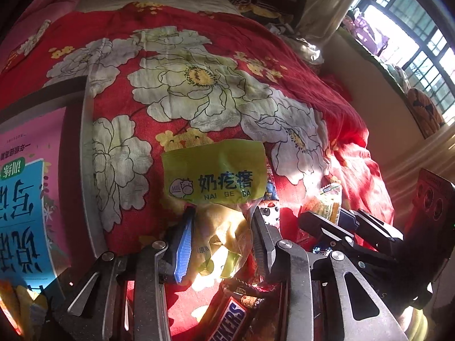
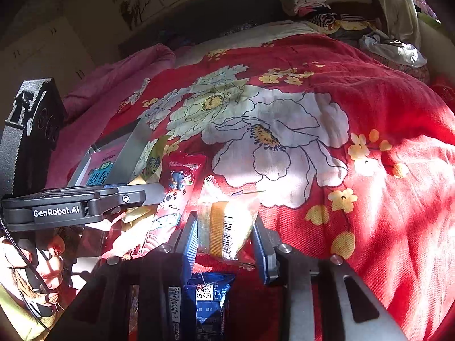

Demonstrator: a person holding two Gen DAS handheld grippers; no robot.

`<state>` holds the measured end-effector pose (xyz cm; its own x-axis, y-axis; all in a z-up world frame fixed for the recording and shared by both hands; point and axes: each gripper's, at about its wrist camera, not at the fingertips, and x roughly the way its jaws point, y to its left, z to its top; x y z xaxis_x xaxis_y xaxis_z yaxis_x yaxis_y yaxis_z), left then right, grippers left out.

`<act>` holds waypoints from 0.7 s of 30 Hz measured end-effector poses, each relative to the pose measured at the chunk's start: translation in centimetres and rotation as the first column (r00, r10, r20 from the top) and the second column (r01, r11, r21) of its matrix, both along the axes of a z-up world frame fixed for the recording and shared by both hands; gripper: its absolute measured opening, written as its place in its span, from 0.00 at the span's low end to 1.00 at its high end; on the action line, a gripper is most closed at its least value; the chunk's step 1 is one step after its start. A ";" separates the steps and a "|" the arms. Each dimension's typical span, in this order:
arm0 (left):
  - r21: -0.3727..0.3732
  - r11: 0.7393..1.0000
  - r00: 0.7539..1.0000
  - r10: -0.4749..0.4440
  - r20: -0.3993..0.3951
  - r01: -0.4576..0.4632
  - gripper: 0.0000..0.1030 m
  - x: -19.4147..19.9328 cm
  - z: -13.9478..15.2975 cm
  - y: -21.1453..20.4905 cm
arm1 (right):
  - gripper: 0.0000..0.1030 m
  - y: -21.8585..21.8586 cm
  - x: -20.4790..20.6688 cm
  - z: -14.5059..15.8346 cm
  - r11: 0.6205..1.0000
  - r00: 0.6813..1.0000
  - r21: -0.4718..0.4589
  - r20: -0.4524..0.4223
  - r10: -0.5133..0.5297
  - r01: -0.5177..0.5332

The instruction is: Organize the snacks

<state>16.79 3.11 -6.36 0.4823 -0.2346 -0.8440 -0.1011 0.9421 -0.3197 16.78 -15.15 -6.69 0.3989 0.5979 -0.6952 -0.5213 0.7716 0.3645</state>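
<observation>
The green Nai Ge Da milk-snack bag [image 1: 216, 196] sits pinched in my left gripper [image 1: 221, 227] above the bed [image 1: 199, 85], my right gripper [image 2: 224, 236] clamps a clear barcoded packet [image 2: 224, 227]; I'd lift both gently, avoiding crushing.

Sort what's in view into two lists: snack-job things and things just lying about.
Job:
left gripper, shut on the yellow-green milk snack bag
right gripper, shut on the clear packet
Snickers bar
red packet
blue packet
box

Lying about:
floral quilt
pink blanket
clothes pile
curtain
</observation>
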 end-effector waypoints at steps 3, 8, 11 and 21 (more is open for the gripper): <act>-0.005 1.000 1.000 0.006 0.005 -0.006 0.37 -0.7 0.3 0.2 | 0.34 -0.1 -0.4 0.7 1.000 0.999 -0.003 0.033 -0.004 0.004; 0.003 1.000 1.000 0.002 0.008 -0.002 0.37 -1.6 0.9 0.1 | 0.34 -0.4 -0.9 1.5 1.000 0.997 0.000 0.070 -0.013 0.013; 0.005 1.000 1.000 -0.003 0.022 0.003 0.37 -2.2 1.4 0.0 | 0.34 -0.4 -1.3 2.0 1.000 0.995 -0.006 0.097 -0.010 0.011; -0.004 1.000 0.997 0.011 0.071 -0.010 0.37 -4.2 3.6 1.2 | 0.34 -0.2 -3.6 4.1 1.000 0.984 0.012 0.178 0.005 -0.007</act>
<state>12.63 4.28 -2.80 0.5435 -0.2318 -0.8068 -0.0879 0.9401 -0.3293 13.18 -15.38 -2.55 0.5119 0.6093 -0.6055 -0.5836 0.7640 0.2754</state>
